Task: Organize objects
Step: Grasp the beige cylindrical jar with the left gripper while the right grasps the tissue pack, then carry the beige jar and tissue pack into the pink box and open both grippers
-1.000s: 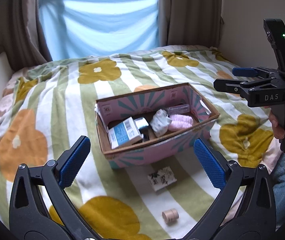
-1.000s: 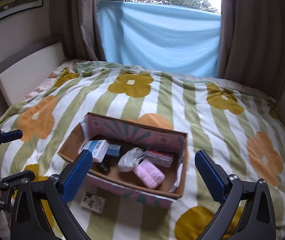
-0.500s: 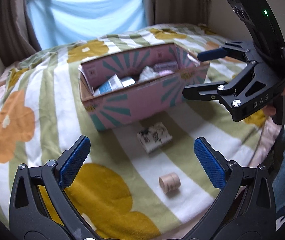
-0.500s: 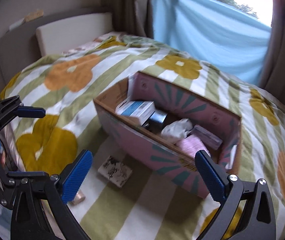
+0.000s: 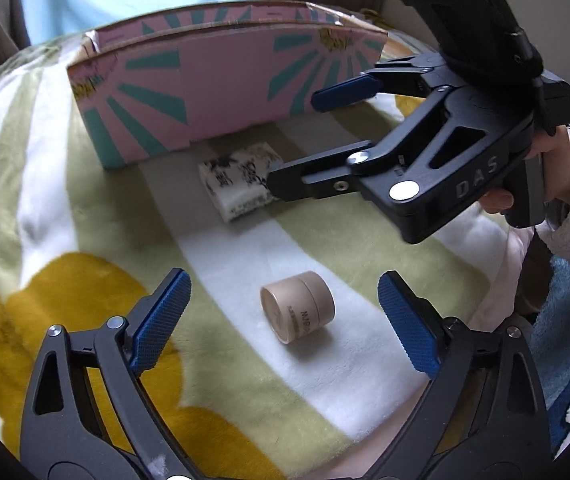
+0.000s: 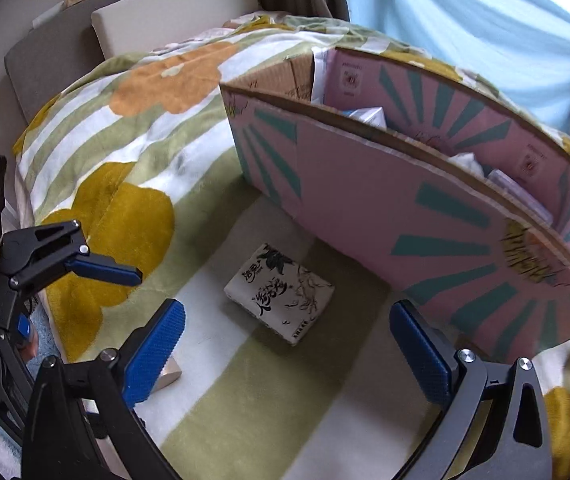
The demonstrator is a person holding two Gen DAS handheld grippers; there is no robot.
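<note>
A small beige jar (image 5: 297,307) lies on its side on the blanket, between the open jaws of my left gripper (image 5: 283,324), just ahead of the fingertips. A white tissue pack with black print (image 5: 241,184) lies beyond it, in front of the pink cardboard box (image 5: 221,92). My right gripper (image 6: 285,354) is open and low over the tissue pack (image 6: 281,292), which sits just ahead of its jaws. In the left wrist view the right gripper (image 5: 297,140) reaches in from the right, its lower finger against the pack's right end. The jar's corner (image 6: 171,376) shows behind the right gripper's left pad.
The box (image 6: 405,216) holds several items, mostly hidden by its near wall. The striped, flowered blanket (image 6: 133,216) covers the bed. A headboard cushion (image 6: 157,28) and blue window cloth (image 6: 465,12) lie behind. The bed edge runs along the near side (image 5: 525,320).
Both grippers have dropped lower and moved closer to the bed. The left one now frames the jar; the right one has come down over the tissue pack. Both stay open.
</note>
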